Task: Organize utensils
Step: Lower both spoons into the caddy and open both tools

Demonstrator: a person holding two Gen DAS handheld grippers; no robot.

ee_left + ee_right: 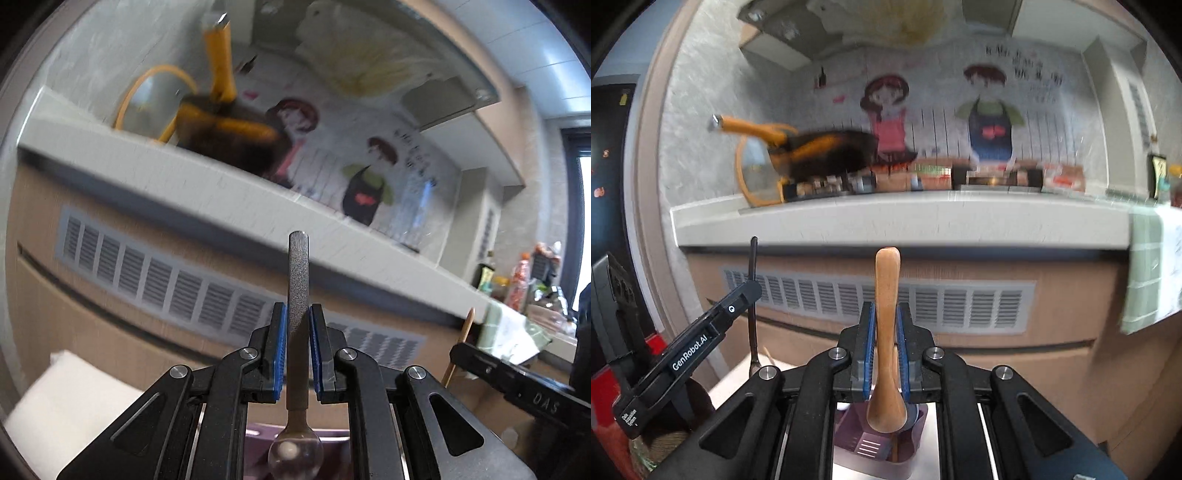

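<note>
My left gripper point(297, 325) is shut on the grey textured handle of a metal spoon point(297, 295); the handle points up and its shiny bowl hangs below the jaws over a purple utensil holder point(258, 439). My right gripper point(886, 325) is shut on a wooden spoon point(886, 295), handle up, its bowl low over the purple slotted utensil holder point(875, 443). In the right wrist view the left gripper point(750, 291) shows at the left holding the thin dark handle point(752, 295). In the left wrist view the right gripper point(458, 352) shows at the right with the wooden handle point(463, 332).
A white counter ledge point(886, 221) runs across ahead, with a black and orange pan point(827, 151), a glass lid and boxes on it. A vent grille point(879, 302) sits in the beige panel below. A white surface point(70, 402) lies under the holder. A green cloth point(1145, 269) hangs at right.
</note>
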